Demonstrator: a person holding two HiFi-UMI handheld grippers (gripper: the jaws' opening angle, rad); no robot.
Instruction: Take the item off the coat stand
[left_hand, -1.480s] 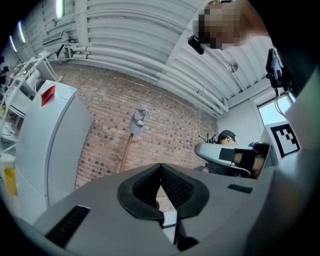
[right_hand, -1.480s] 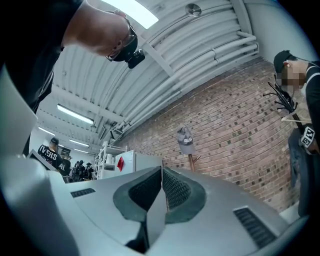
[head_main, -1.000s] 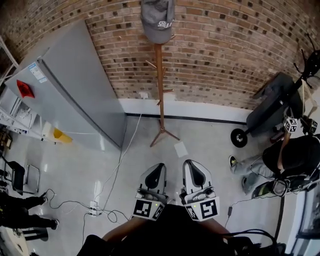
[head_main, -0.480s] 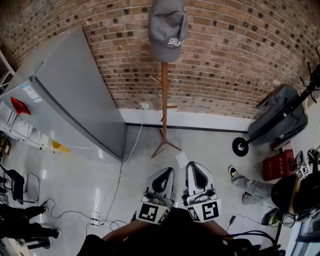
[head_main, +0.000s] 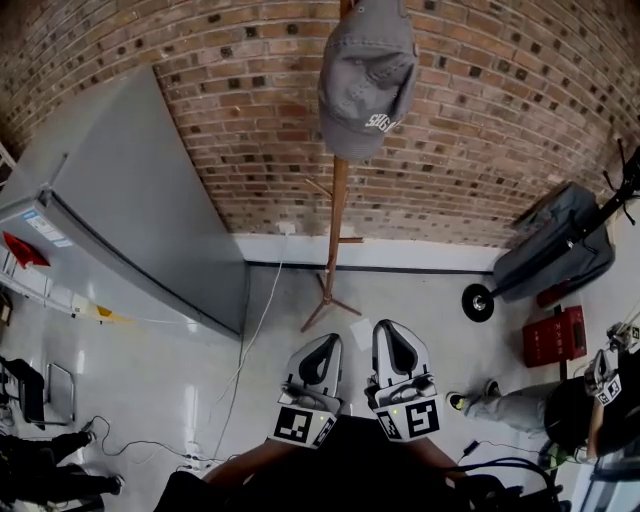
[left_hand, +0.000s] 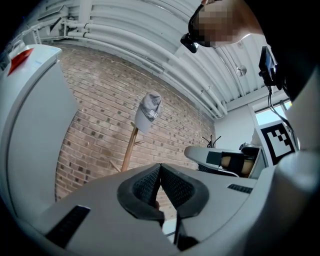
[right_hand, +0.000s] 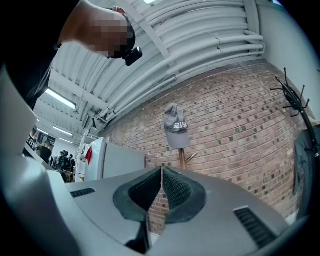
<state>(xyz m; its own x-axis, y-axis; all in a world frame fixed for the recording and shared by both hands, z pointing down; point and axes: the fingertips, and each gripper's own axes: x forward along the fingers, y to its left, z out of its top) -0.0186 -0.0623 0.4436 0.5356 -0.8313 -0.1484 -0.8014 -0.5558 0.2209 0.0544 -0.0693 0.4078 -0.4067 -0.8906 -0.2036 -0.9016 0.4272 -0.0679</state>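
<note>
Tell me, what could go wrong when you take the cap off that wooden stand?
1. The cap hangs high on a thin coat stand with small feet; a sideways tug might tip it.
2. The left gripper and right gripper are both shut, so they would only knock the cap unless they open first.
3. A white cable lies on the floor near the stand; feet could catch it.

Even, bright indoor light; glare streaks the glossy pale floor (head_main: 150, 385). Fisheye distortion curves the red brick wall (head_main: 200, 120); corners darken.
</note>
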